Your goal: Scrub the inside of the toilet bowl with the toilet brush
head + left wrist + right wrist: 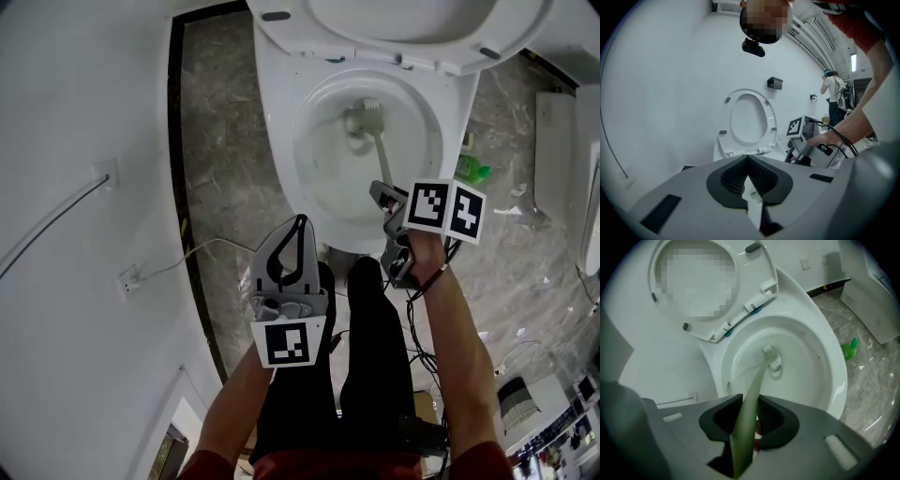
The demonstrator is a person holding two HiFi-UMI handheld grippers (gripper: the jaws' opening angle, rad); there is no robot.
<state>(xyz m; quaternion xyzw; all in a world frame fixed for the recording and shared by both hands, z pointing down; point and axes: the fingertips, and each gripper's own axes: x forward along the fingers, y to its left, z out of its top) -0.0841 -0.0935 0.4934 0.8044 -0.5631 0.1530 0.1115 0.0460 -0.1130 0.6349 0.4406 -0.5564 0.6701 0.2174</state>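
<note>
Clamping toilet brush (759, 373), right tool (750, 400) (bristles (772, 356) seemingly touching bowl (808, 350)), left tool (748, 158) closed, empty.

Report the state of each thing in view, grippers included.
White plastic toilet seat: raised.
White ceramic toilet bowl: uncovered.
Pale long-handled toilet brush: gripped, head down in the bowl.
Right gripper: shut on the brush handle.
Left gripper: shut, empty.

Toilet room, open to a larger work hall

Ahead of me a white toilet (281, 117) with raised seat (771, 119) stands on a marble-look floor (220, 159) beside plain white walls (84, 141), with a green bottle (472, 170) to its right. Far right are a strip light (853, 62) and another person (833, 96).
</note>
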